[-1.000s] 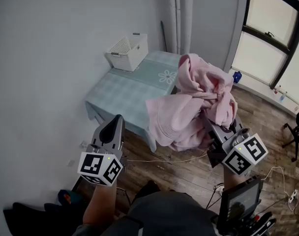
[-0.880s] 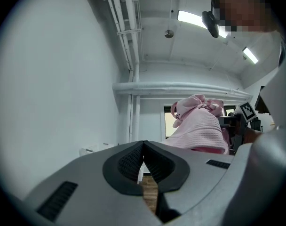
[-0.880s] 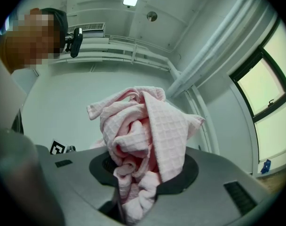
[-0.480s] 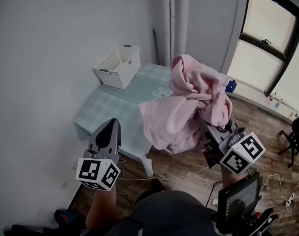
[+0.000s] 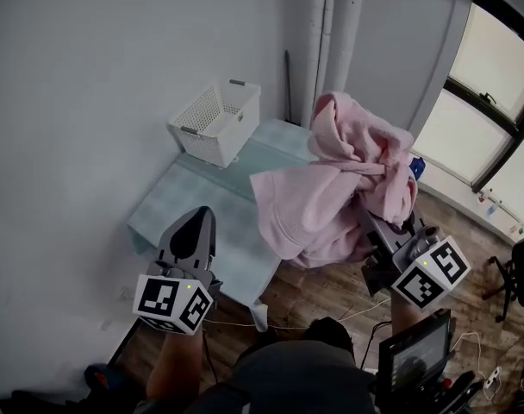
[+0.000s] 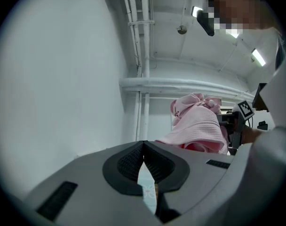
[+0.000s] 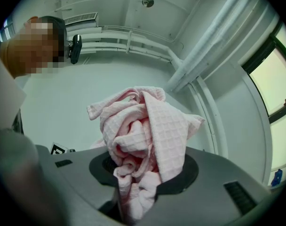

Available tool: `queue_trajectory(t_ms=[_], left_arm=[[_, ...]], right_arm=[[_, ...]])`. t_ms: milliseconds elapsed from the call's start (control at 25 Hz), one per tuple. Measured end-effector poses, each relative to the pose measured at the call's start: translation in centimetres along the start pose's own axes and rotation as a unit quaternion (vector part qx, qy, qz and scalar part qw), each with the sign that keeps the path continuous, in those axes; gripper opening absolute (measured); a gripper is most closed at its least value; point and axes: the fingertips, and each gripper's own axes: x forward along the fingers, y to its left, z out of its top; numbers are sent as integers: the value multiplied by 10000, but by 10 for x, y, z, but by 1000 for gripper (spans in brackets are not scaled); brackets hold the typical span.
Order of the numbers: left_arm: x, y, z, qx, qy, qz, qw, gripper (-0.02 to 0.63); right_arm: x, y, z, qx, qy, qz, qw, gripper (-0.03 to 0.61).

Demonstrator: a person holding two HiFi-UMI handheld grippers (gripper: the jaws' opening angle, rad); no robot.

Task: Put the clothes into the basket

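**Pink garment (image 5: 331, 188) bunched in the right hand-held gripper (image 7: 138, 180), in the air over the near edge of the tabletop (image 5: 189, 205).**
The jaws are clamped on a thick wad of soft waffle-weave cloth, and the rest hangs in loose folds to either side. The garment looks light and limp and should not slip. Trailing folds may catch the rim of the white basket (image 5: 232, 141), which stands well apart at the far corner. A central bunch like this one is the best hold. The left hand-held gripper (image 5: 196, 222) has its jaw tips together on nothing.
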Motion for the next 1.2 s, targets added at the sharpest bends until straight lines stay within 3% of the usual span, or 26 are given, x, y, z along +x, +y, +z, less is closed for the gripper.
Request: queue_trajectory(t_ms=[200, 600, 1200], left_arm=[[10, 1, 3, -29, 213, -493, 9986, 9], [-13, -7, -8, 78, 87, 340, 9994, 9], [-24, 4, -7, -83, 173, 149, 9997, 9]], right_arm=[[-5, 6, 4, 40, 3, -497, 9988, 173], [-4, -7, -6, -35, 2, 286, 9996, 173], [-6, 1, 3, -213, 43, -30, 9998, 173]])
